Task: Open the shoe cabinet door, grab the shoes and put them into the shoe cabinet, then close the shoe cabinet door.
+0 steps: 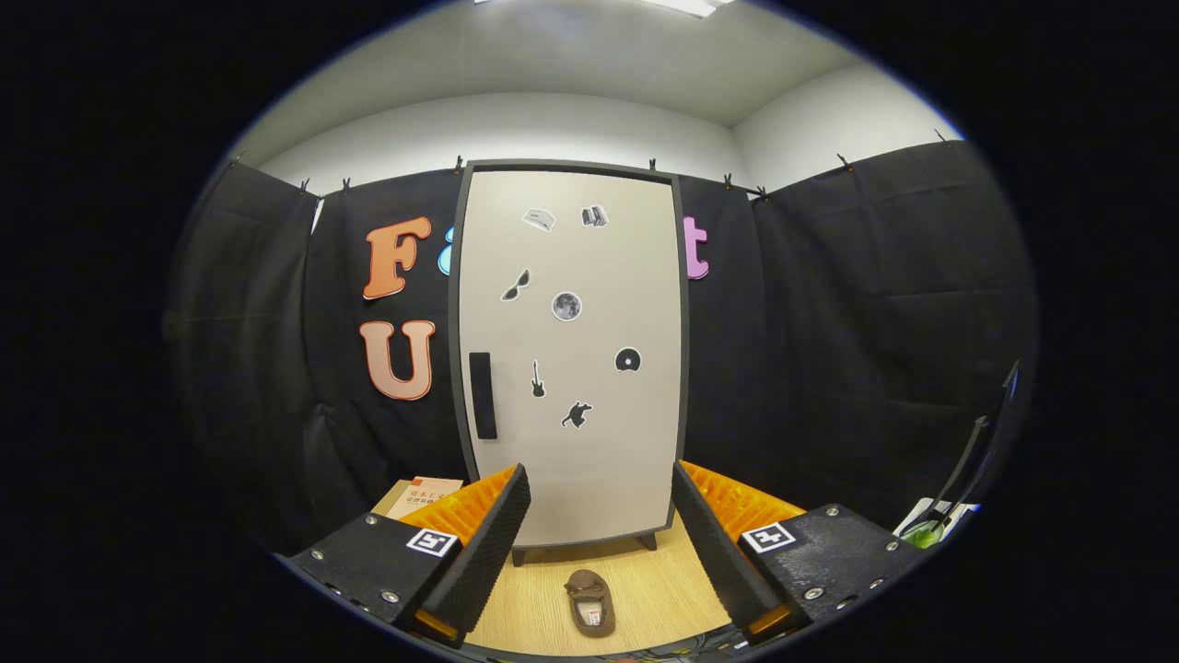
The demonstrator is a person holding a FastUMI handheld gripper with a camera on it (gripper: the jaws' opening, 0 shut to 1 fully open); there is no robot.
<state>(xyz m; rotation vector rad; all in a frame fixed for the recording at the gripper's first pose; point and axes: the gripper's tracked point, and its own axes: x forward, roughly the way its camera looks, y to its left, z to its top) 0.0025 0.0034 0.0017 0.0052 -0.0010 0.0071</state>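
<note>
A tall shoe cabinet [571, 368] stands straight ahead against the black cloth wall. Its pale door is shut, dotted with small stickers, and carries a dark upright handle [483, 395] near its left edge. A brown shoe [589, 602] lies on the wooden floor [645, 589] in front of the cabinet's feet, low between my two fingers. My gripper [599, 529] is open, held well back from the cabinet, with nothing between the fingers.
A cardboard box [419, 495] sits on the floor left of the cabinet, behind my left finger. At the right, a thin black stand [967, 460] leans over a white and green object [930, 523]. Black cloth walls close in both sides.
</note>
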